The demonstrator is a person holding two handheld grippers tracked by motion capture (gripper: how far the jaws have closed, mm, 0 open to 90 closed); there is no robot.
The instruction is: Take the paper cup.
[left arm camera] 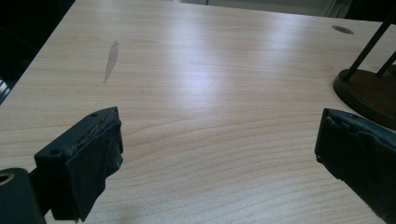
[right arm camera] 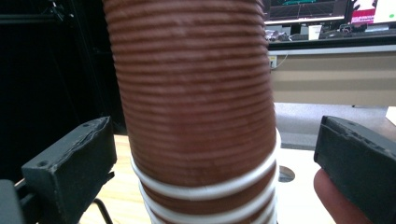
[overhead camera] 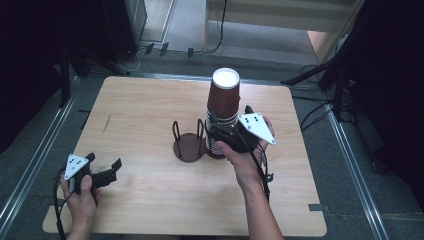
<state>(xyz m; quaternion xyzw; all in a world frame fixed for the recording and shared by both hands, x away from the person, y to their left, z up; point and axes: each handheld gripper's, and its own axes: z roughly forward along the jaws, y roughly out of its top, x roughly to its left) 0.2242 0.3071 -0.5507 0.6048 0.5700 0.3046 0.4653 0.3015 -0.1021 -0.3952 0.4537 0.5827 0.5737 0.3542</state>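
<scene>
A tall stack of brown ribbed paper cups (overhead camera: 223,100) with white rims stands upside down on the wooden table (overhead camera: 150,100), right of centre. My right gripper (overhead camera: 223,134) is open around the lower part of the stack. In the right gripper view the cup stack (right arm camera: 196,93) stands between the two black jaws, with a gap on each side. A dark round stand (overhead camera: 189,146) with wire loops sits just left of the stack. My left gripper (overhead camera: 103,161) is open and holds nothing near the front left, low over bare wood (left arm camera: 187,56), with the stand (left arm camera: 369,91) at the right.
A grey streak (overhead camera: 106,123) marks the tabletop at left, the same streak (left arm camera: 110,60) lying ahead of the left gripper. A small hole (right arm camera: 286,173) is in the table behind the cups. Tripod legs and cables (overhead camera: 325,75) stand beyond the far right corner.
</scene>
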